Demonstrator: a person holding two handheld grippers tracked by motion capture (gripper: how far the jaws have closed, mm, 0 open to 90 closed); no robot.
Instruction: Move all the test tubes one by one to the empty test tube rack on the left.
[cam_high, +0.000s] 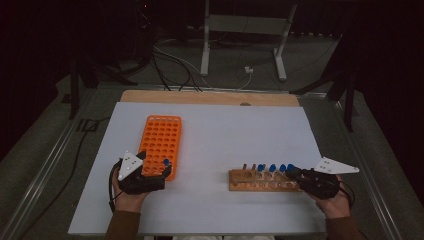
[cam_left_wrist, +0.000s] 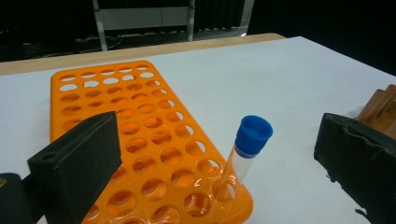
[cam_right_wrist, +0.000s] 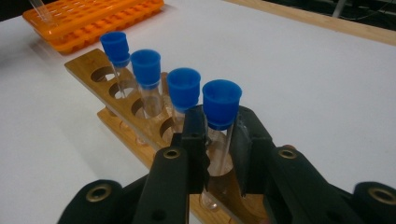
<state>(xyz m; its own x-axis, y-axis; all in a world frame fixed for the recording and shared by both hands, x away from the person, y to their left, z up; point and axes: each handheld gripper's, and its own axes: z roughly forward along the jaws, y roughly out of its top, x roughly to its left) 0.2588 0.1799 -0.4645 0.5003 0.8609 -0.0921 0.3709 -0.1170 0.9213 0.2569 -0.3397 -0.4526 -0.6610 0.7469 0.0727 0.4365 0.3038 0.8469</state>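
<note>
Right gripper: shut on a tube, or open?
Shut: the right gripper clamps the nearest blue-capped tube, still seated in the wooden rack.

- The room is dimly lit, and the surroundings beyond the desk (cam_high: 215, 135) are lost in near-black.
- The white desk surface is lit evenly from above; no glare is seen on it.
- Soft, faint shadows are cast beneath the orange rack (cam_high: 161, 142) and the wooden rack (cam_high: 260, 181).
- The high view is rendered soft and grainy, with fine detail smeared.
- In the gripper views, nearby jaws are shown slightly blurred, and the background is left out of focus.
</note>
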